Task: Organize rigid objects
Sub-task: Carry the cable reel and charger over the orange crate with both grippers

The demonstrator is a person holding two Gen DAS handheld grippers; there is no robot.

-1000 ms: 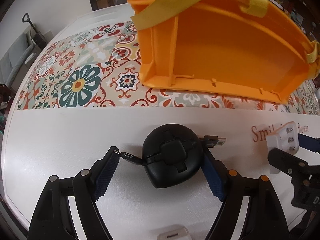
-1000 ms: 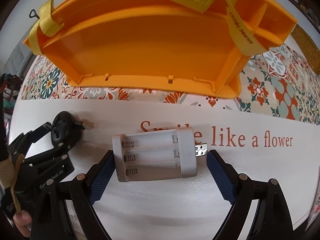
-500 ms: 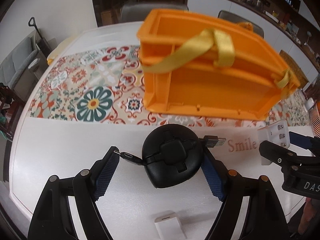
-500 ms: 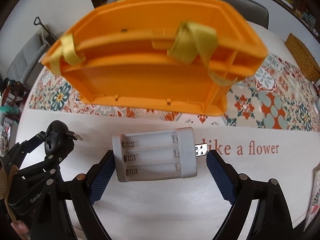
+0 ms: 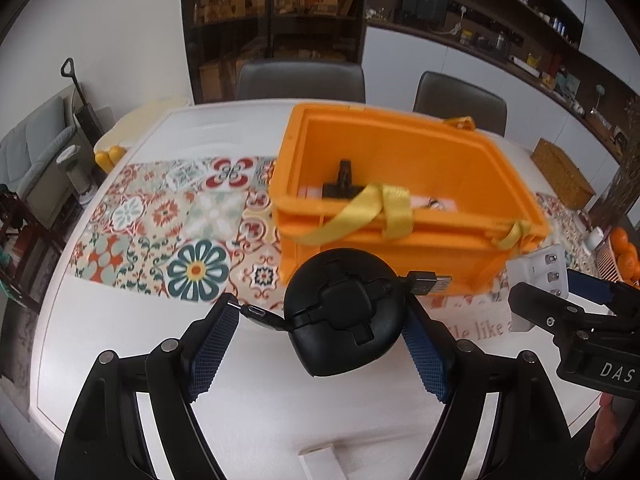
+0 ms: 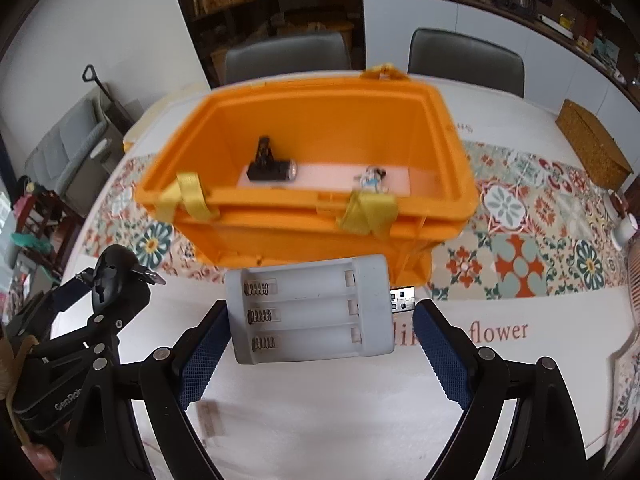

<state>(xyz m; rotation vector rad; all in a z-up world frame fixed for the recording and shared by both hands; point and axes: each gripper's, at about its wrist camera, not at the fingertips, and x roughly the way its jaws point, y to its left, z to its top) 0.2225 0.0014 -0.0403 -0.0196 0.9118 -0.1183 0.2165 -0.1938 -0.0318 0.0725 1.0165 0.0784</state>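
Presently, findings by view.

Left wrist view, progress: orange crate [image 5: 404,184] stands on the desk [image 5: 120,340] and holds a small black item [image 5: 344,184] and a pale card; at least two objects are in, two are in hand, not yet deposited.
Left wrist view, leftover: a white object [image 5: 320,460] lies on the desk at the bottom edge; cut off, probably another item to stow.
Left wrist view, left claw [image 5: 320,340]: closed on the black cable reel [image 5: 344,320], one pad on the body, the other on a protruding connector tip; reel held clear of the desk, in front of the crate's near wall.
Left wrist view, pose: claw tilts steeply down and forward, crate opening visible beyond it.

Right wrist view, progress: crate interior shows a small black torch [image 6: 272,168] and a small light trinket [image 6: 372,178] on a pale sheet.
Right wrist view, right claw [image 6: 320,336]: jaws wide, closed on the white battery charger [image 6: 312,312], pads on its end and USB plug; bays empty.
Right wrist view, pose: angled down, charger just short of the crate's near wall; left claw beside it at the left.
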